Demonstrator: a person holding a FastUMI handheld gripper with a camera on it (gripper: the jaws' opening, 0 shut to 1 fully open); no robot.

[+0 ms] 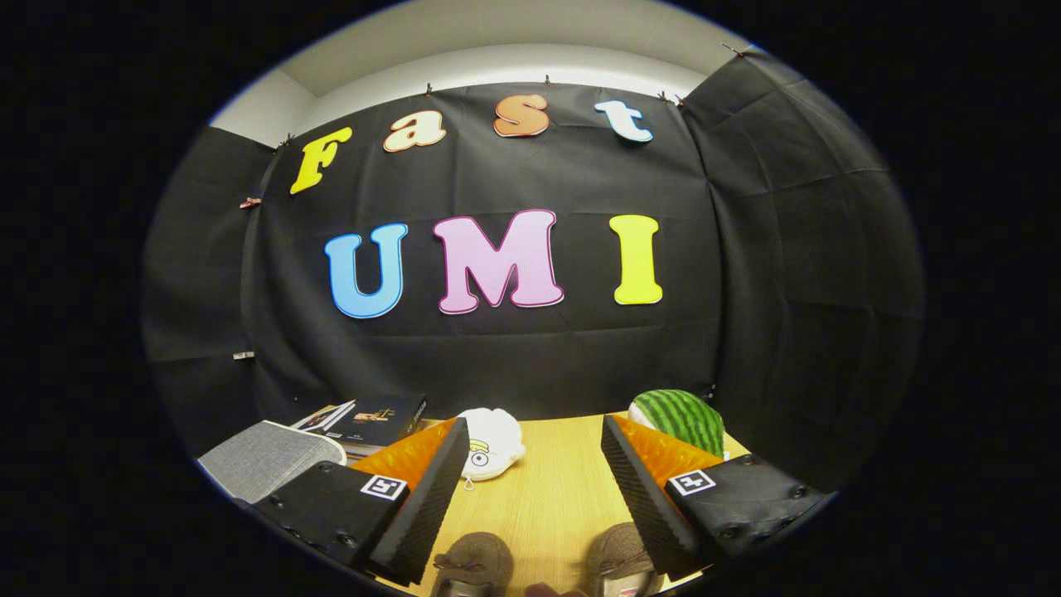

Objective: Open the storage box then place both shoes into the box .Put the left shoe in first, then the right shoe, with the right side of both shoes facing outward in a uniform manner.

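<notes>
Gripper [530, 497] hung wide open over the table [539, 489], nothing held. Box [269, 458] sat closed at the left edge, so I'd swing there first and leave the shoes [477, 564] alone.

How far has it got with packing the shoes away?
Nothing looks done. Both brown shoes sit on the wooden table between the open gripper fingers, ungrasped. The grey storage box looks closed. Opening it and loading both shoes remain.

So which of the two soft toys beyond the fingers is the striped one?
The green watermelon toy, behind one finger of the open gripper. The white toy near the other finger is plain, with a printed face.
</notes>
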